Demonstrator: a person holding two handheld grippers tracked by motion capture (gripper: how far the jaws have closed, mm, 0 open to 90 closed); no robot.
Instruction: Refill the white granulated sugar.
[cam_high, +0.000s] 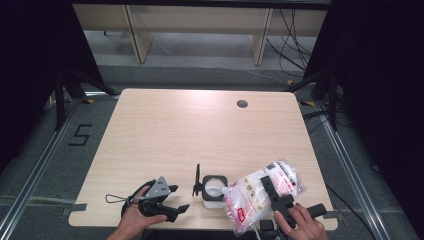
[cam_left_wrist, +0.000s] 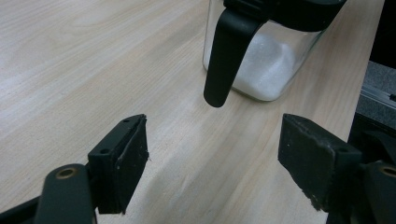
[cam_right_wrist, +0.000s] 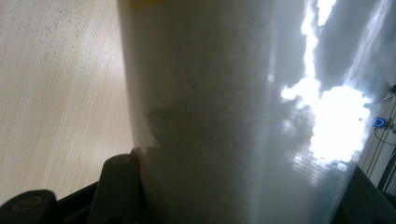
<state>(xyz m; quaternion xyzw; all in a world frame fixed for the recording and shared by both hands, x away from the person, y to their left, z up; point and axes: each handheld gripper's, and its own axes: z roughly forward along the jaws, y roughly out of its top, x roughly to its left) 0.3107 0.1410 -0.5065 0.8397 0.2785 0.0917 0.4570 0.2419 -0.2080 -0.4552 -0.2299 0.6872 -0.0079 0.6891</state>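
High view: we hold a bag (cam_high: 260, 197) of white grains, printed red, in our right gripper (cam_high: 278, 200), jaws pinching it; it lies tilted at the table's (cam_high: 200, 130) near right edge, its corner touching the open jar (cam_high: 214, 187). The jar, holding white grains, stands just left of the bag, lid (cam_high: 197, 181) raised. Our left gripper (cam_high: 172, 200) rests near the jar, jaws spread and empty.

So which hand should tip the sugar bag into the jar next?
Probably the right. Its gripper already clamps the bag, whose corner sits at the open jar. The left gripper is open and empty beside the jar, better placed to steady it.
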